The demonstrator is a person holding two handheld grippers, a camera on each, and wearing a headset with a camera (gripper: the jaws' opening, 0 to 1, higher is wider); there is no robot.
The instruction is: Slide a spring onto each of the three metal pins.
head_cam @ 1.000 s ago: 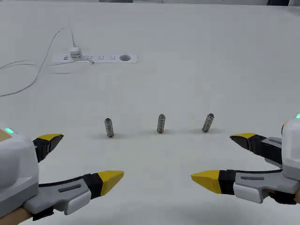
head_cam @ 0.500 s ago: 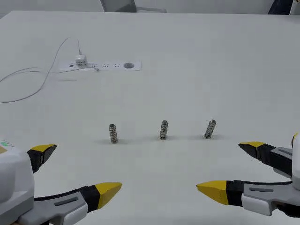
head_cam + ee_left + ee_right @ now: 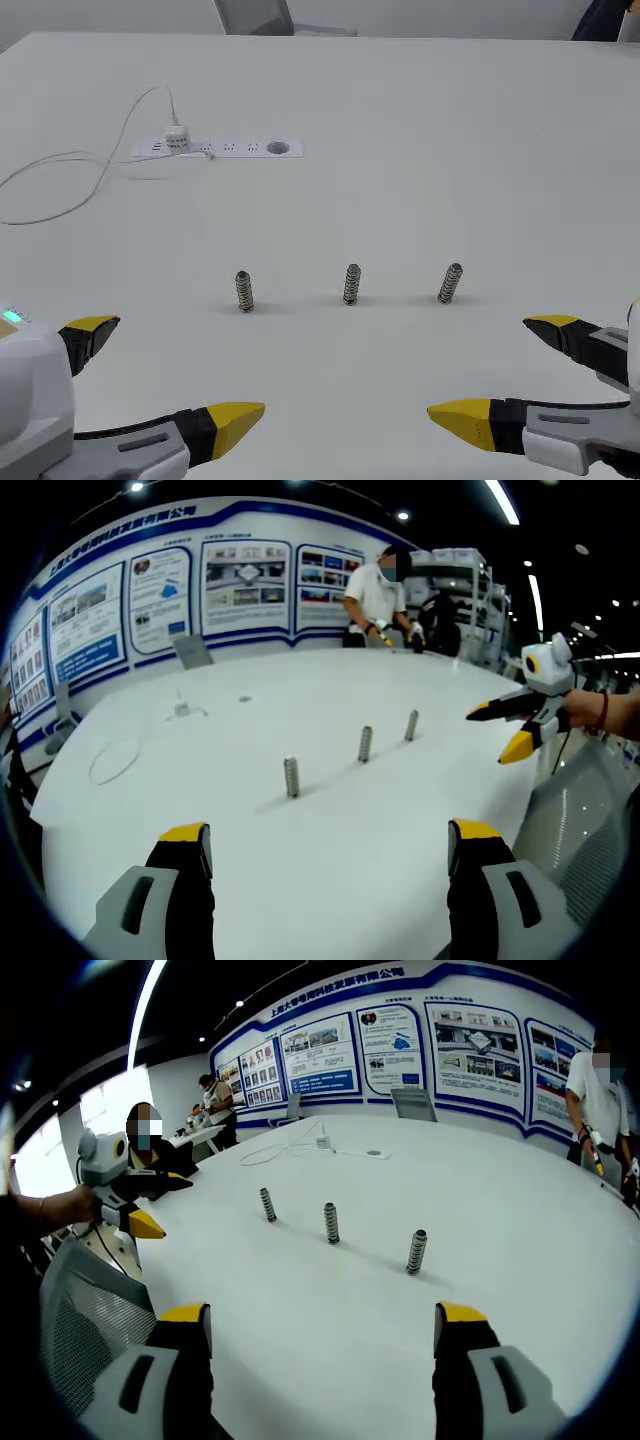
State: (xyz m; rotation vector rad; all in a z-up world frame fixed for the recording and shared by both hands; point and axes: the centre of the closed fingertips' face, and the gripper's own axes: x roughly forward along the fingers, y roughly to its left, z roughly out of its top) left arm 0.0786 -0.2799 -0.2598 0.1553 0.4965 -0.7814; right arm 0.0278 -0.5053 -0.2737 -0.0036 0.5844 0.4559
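Jaws of the left gripper (image 3: pixel 168 368) stand wide apart with nothing between them. The right gripper (image 3: pixel 500 366) is spread just as wide and is just as empty. Both hang over the near edge of the white table (image 3: pixel 420 140), yellow tips pointing inward and away from the person.

Against a second ago the whole head view has slid (the headset moved, not the parts). More of the far table shows, and both grippers sit slightly lower in the picture with their spread unchanged. The row of springs is as it was.

Beyond the grippers, well apart from either, the left spring (image 3: pixel 244 291), middle spring (image 3: pixel 351 284) and right spring (image 3: pixel 451 283) stand in a line across the table. The first two are upright and the right one leans a little to the right. The left spring lies straight beyond the left gripper's inner tip, and the right spring straight beyond the right gripper's inner tip.

Farther off on the left lie a power strip (image 3: pixel 230 149) and a looping white cable (image 3: pixel 60 190)
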